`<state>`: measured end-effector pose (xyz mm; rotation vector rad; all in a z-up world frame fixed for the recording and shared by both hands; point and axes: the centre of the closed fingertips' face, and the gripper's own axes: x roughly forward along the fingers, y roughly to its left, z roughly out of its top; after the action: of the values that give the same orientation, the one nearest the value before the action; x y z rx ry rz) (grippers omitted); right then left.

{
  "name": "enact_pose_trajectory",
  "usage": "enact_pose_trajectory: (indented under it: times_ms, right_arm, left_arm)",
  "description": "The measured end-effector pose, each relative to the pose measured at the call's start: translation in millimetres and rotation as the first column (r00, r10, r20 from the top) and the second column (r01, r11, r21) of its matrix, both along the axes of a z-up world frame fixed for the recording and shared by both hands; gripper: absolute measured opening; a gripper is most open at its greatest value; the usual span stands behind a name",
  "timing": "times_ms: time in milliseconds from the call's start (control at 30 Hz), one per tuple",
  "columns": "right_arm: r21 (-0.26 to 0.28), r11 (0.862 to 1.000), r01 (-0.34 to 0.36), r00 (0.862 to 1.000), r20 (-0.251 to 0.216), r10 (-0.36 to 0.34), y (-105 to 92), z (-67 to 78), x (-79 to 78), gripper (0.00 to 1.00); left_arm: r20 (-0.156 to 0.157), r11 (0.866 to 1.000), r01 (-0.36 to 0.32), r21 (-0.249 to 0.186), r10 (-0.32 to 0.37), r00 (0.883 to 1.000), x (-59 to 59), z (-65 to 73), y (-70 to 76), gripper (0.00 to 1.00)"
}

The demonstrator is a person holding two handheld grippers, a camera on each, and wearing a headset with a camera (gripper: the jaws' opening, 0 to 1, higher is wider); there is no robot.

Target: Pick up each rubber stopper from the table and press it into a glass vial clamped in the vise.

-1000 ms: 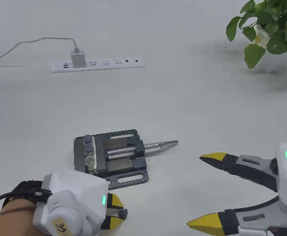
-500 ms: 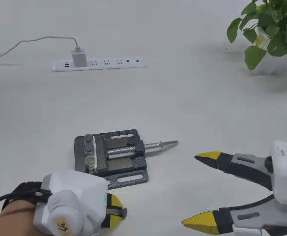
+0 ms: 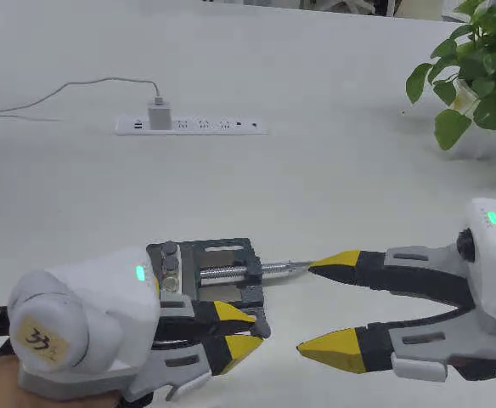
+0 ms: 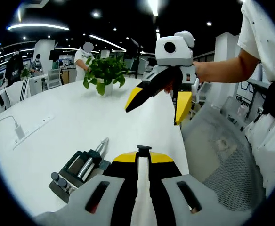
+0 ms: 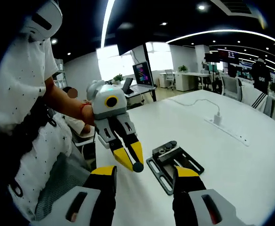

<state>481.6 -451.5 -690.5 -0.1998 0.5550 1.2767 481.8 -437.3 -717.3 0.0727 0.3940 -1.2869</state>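
Power strip (image 3: 190, 126), charger (image 3: 160, 115), potted plant (image 3: 486, 42)

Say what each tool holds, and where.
Left tool pinches a rubber stopper at its tips; grip spot on it unclear. Right tool open, empty.

Left tool (image 3: 250, 331) and right tool (image 3: 307, 306): white housings, green lights, black yellow-tipped jaws
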Motion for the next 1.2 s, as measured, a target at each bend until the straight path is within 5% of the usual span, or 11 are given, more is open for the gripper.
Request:
enact_pose_trajectory:
  times_ms: [200, 467, 1200]
  right_arm:
    - [-0.052, 0.989, -0.137, 0.991, 0.0, 0.137, 21.4, 17.2, -9.5, 0.32]
    - [-0.104, 0.965, -0.242, 0.97, -0.003, 0.243, 35.4, 26.1, -16.7, 0.16]
    - [-0.162, 0.934, -0.319, 0.945, 0.017, 0.326, 50.5, 28.7, -23.4, 0.07]
  left_arm:
    - [0.037, 0.998, -0.013, -0.056, 0.015, 0.999, -3.9, 29.6, 4.0, 0.04]
    - [0.054, 0.994, -0.04, -0.106, 0.046, 0.998, -7.8, 47.0, 10.8, 0.04]
    - [0.059, 0.988, -0.067, -0.137, 0.075, 0.995, -13.3, 52.5, 25.6, 0.04]
